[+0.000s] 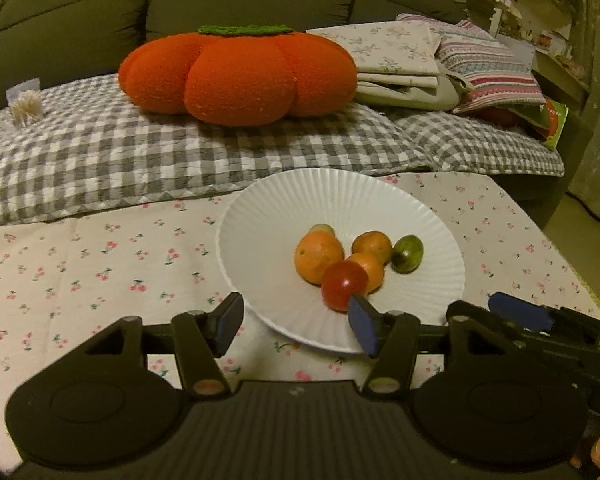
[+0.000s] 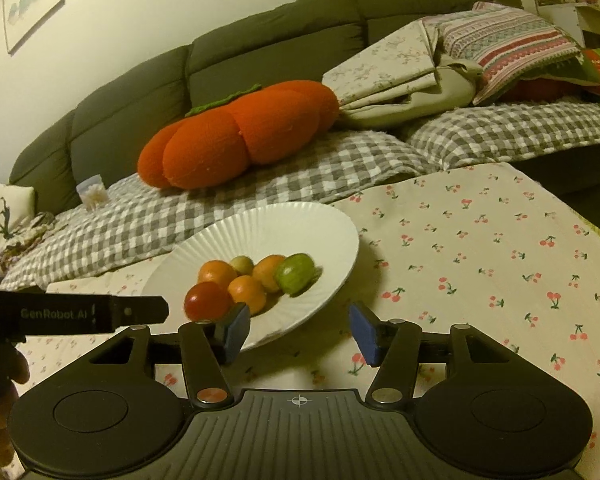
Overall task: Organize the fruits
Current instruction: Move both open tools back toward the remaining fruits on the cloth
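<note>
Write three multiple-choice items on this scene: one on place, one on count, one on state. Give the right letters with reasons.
1. Where do the small fruits lie?
A. on the white ribbed plate
B. on the cherry-print cloth
C. on the grey checked blanket

2. How many red fruits are on the plate?
A. none
B. one
C. three

3. How are both grippers?
A. shut on fruit
B. open, holding nothing
C. shut, holding nothing

Key: 1 A, all the fruits sit inside the plate; 2 B, only the round red tomato is red; 3 B, the left gripper and right gripper both show a clear gap with no fruit between the pads.
</note>
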A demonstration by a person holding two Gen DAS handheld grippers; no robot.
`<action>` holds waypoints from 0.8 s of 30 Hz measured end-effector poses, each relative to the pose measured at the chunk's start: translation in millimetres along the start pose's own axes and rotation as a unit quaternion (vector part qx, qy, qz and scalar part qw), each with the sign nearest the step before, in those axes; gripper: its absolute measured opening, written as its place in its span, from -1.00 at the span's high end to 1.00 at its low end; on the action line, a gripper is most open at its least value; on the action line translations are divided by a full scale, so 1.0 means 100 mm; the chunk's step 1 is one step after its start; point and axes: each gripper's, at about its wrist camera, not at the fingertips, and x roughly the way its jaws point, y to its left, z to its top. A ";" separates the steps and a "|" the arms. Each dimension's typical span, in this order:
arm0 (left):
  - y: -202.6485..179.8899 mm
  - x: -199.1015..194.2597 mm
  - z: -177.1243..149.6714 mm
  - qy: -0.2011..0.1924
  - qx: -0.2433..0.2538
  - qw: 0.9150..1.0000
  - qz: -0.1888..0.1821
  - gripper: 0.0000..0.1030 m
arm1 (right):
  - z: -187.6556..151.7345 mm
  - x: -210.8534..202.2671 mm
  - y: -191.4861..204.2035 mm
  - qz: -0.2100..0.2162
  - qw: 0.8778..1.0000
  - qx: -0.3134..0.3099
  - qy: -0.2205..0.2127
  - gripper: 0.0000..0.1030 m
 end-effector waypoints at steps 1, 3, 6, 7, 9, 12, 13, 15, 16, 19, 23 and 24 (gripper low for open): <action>0.01 -0.03 -0.01 -0.001 0.002 1.000 0.004 -0.12 | -0.02 -0.01 0.01 0.002 1.000 -0.001 0.003 -0.12; 0.03 -0.08 -0.04 -0.002 0.004 1.000 0.013 -0.12 | -0.06 -0.04 0.03 0.008 1.000 -0.003 0.009 -0.12; 0.11 -0.17 -0.10 0.003 -0.006 1.000 0.022 -0.12 | -0.11 -0.08 0.08 0.012 1.000 -0.009 0.015 -0.12; 0.15 -0.20 -0.12 0.004 -0.011 1.000 0.025 -0.13 | -0.12 -0.10 0.10 0.012 1.000 -0.012 0.016 -0.12; 0.21 -0.26 -0.15 0.005 -0.021 0.999 0.030 -0.16 | -0.13 -0.14 0.13 0.014 1.000 -0.015 0.017 -0.12; 0.31 -0.36 -0.22 0.008 -0.030 0.999 0.035 -0.22 | -0.10 -0.23 0.15 0.027 0.999 -0.009 0.015 -0.13; 0.33 -0.39 -0.24 0.008 -0.031 0.999 0.038 -0.22 | -0.09 -0.25 0.15 0.029 0.999 -0.009 0.014 -0.18; 0.36 -0.44 -0.27 0.011 -0.030 0.999 0.040 -0.23 | -0.06 -0.31 0.17 0.030 0.999 -0.012 0.011 -0.23; 0.37 -0.47 -0.29 0.012 -0.031 0.999 0.040 -0.24 | -0.05 -0.34 0.18 0.031 0.999 -0.014 0.010 -0.23; 0.35 -0.52 -0.36 0.019 -0.028 0.999 0.037 -0.28 | -0.02 -0.41 0.19 0.039 0.999 -0.016 0.009 -0.23; 0.27 -0.59 -0.43 0.024 -0.020 0.999 0.029 -0.33 | -0.03 -0.45 0.24 0.044 0.998 -0.032 0.015 -0.29; 0.26 -0.61 -0.45 0.027 -0.024 0.999 0.025 -0.34 | -0.04 -0.46 0.25 0.046 0.998 -0.036 0.016 -0.30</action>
